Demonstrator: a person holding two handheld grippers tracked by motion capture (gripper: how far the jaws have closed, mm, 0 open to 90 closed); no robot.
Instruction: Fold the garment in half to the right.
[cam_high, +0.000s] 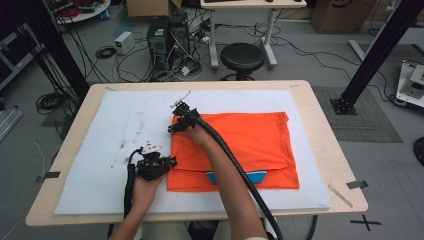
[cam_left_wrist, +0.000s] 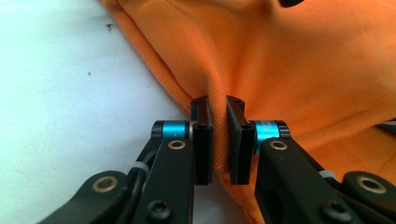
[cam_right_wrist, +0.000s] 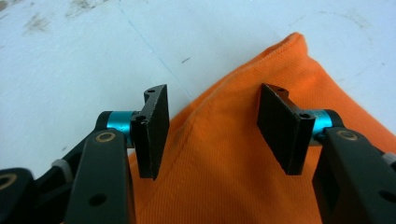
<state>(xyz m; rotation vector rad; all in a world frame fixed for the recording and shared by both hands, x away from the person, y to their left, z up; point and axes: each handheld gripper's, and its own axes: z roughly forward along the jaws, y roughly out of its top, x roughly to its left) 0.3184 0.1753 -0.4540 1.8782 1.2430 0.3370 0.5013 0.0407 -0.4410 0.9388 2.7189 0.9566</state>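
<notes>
An orange shirt (cam_high: 250, 145) lies folded flat on a white mat (cam_high: 120, 125). My left gripper (cam_high: 169, 162) is at the shirt's near left edge. In the left gripper view, my left gripper (cam_left_wrist: 218, 112) is shut on a pinched-up ridge of the orange cloth (cam_left_wrist: 289, 60). My right gripper (cam_high: 179, 120) is at the shirt's far left corner. In the right gripper view, my right gripper (cam_right_wrist: 212, 105) is open, its jaws standing on either side of the orange corner (cam_right_wrist: 224, 158) with a gap to each pad (cam_right_wrist: 156, 119).
A blue item (cam_high: 235, 176) peeks out from under the shirt's near fold. The mat covers most of the wooden table (cam_high: 327, 135) and carries dark specks at the left. Beyond the table stand a black stool (cam_high: 242, 57) and computer towers (cam_high: 167, 37) among cables.
</notes>
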